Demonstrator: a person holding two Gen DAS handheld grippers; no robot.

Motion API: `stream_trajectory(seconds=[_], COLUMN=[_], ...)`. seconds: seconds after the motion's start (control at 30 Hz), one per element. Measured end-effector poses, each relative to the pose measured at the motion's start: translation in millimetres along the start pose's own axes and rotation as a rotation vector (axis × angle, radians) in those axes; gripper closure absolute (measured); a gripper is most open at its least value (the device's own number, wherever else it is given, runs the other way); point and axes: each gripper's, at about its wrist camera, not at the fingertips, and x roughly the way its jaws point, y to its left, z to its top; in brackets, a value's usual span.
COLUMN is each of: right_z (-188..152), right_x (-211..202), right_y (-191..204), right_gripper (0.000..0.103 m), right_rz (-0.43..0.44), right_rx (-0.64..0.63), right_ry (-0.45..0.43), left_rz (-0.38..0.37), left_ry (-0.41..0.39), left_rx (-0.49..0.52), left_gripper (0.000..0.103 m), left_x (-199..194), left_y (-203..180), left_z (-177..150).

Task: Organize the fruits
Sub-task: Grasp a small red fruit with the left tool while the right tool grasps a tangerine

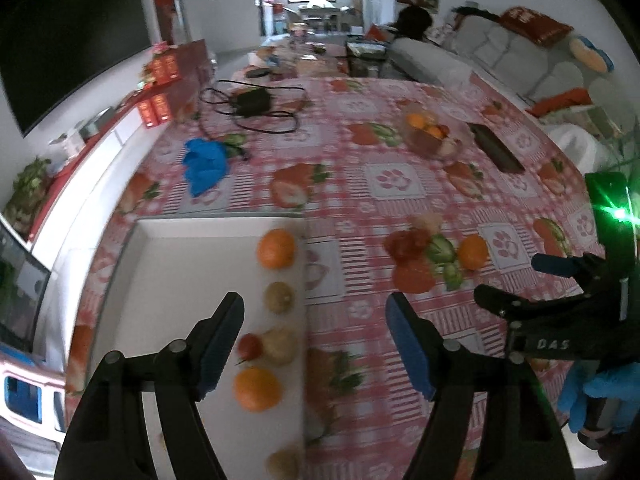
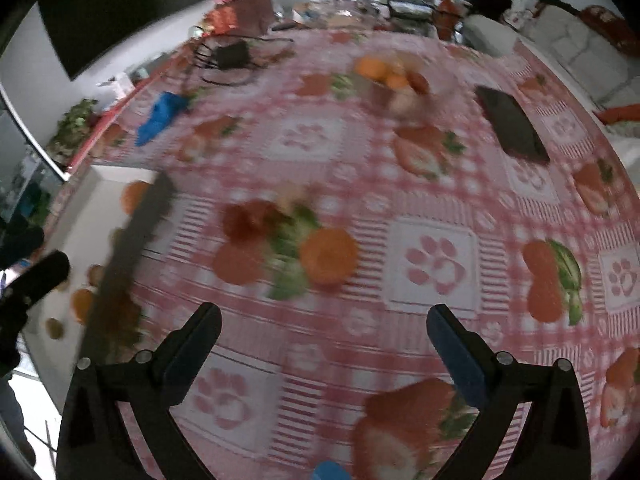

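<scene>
- My left hand-held gripper (image 1: 315, 344) hangs wide, nothing between its jaws.
- Below its left finger: white tray (image 1: 176, 280) with a row of fruits, one orange (image 1: 256, 389) nearest.
- My right hand-held gripper (image 2: 324, 350) gapes wide, empty.
- Ahead of it, a loose orange (image 2: 329, 256) on the table (image 2: 500, 184); fruit bowl (image 2: 394, 80) farther off.

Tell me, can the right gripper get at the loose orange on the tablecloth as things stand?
Probably yes. The right gripper is open and empty, and the orange lies on the tablecloth just ahead of its fingers with nothing between. A red fruit sits close on the orange's left.
</scene>
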Motion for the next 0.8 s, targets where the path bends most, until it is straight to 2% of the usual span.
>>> stream_trajectory(seconds=[0.17,0.5,0.7,0.8], right_z=[-7.9,-24.0,-28.5,-28.8], right_x=[10.2,13.8,15.2,15.4], right_y=[-20.9,-43.9,-46.8,-47.2], right_gripper=[0.0,0.0,0.0,0.0], right_rz=[-0.02,-0.005,0.0,0.0], right_rx=[0.022,0.051,0.043,0.037], right_ry=[0.01,0.016,0.013,0.009], left_rz=[-0.034,-0.03,-0.029,-0.048], left_ry=[0.03,0.084,0.12,0.104], left_rx=[0.031,0.091,0.103,0.093], left_gripper=[0.026,0.027,0.041,0.046], left_x=[28.0,90.7,113.8,117.2], left_y=[-26.0,-62.8,-69.0,-69.4], left_z=[10.7,23.0,23.4,27.6])
